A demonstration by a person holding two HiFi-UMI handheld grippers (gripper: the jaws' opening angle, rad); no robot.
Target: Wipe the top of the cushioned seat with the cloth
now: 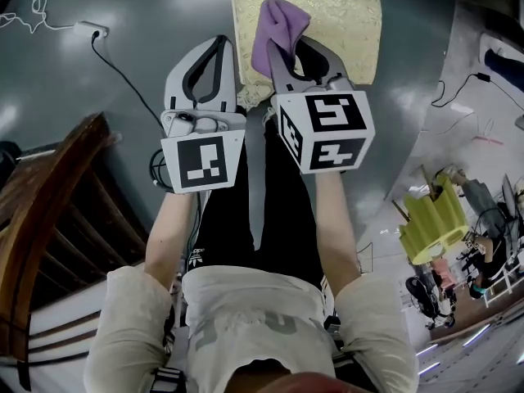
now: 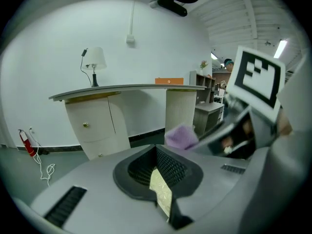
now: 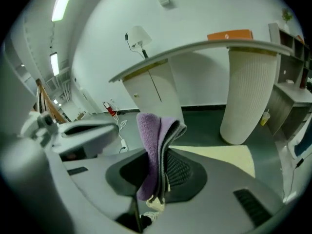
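over the cushioned seat (image 1: 352, 31), cloth (image 1: 278, 19) being pinched by r gripper (image 1: 286, 51).
l gripper (image 1: 219, 46) being held closed, empty; no wiping being done yet.

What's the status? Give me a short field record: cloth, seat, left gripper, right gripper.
cloth: purple cloth, folded, sticking out past the jaws
right gripper: jaws shut on the purple cloth
left gripper: jaws together, nothing gripped, beside the right gripper
seat: cream cushioned seat, on the floor under the cloth
contact of cloth and seat: cannot tell
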